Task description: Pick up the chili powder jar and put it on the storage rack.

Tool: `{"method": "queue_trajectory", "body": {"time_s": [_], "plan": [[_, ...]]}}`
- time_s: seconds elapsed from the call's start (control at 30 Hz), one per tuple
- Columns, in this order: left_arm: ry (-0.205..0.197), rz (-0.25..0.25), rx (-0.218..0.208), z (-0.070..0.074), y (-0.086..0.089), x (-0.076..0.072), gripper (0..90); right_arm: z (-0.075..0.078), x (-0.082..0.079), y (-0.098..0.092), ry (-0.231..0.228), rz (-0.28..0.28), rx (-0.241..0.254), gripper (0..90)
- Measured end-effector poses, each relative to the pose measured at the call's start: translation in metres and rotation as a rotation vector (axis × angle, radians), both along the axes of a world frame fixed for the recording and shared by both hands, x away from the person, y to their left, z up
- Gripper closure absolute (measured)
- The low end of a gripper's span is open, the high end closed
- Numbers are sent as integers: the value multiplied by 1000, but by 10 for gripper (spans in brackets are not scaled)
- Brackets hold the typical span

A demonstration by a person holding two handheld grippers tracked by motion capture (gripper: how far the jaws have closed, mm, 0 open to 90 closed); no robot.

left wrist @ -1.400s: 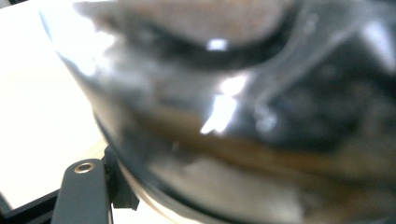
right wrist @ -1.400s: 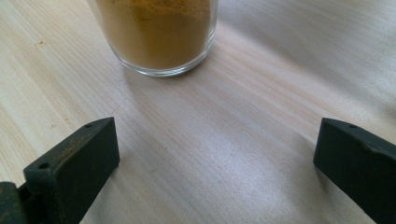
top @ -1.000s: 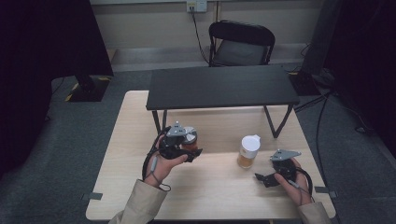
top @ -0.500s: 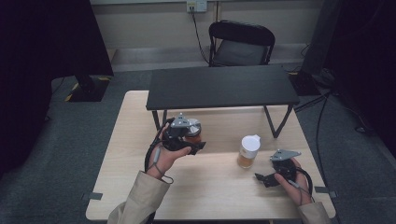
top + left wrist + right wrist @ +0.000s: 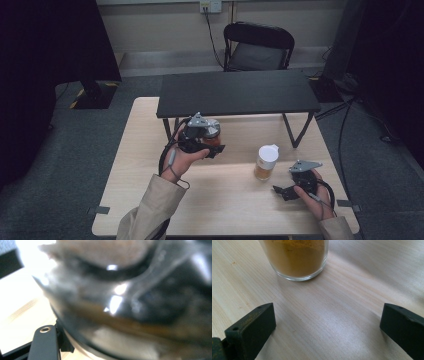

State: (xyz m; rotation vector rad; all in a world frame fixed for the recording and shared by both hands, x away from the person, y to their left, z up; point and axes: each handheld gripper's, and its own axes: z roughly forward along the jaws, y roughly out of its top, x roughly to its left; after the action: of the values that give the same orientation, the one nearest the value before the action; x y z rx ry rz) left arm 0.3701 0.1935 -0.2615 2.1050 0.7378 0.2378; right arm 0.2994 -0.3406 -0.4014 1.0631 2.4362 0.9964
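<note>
Glass jar (image 5: 212, 134) with reddish contents is pinched in the left gripper (image 5: 207, 145) jaws above the counter (image 5: 150, 150) near the black shelf (image 5: 235, 92); risk: smooth glass slipping if tilted, while right gripper (image 5: 290, 190) rests, jaws spread, near the spice jar (image 5: 265, 162).

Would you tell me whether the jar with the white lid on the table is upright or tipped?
Upright: the white-lidded jar stands on its base on the table, lid on top, powder level inside.

Beige sleeves (image 5: 150, 210), black hand-held grippers with grey three-cornered top plates (image 5: 198, 120) and trailing black cables (image 5: 167, 160).
</note>
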Motion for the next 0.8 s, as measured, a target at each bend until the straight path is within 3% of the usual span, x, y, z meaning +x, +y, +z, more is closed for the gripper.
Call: {"method": "queue_trajectory", "body": {"time_s": [0.8], "plan": [[-22, 12, -16, 31, -2, 14, 304, 0, 0, 0, -1, 0, 0, 0]]}}
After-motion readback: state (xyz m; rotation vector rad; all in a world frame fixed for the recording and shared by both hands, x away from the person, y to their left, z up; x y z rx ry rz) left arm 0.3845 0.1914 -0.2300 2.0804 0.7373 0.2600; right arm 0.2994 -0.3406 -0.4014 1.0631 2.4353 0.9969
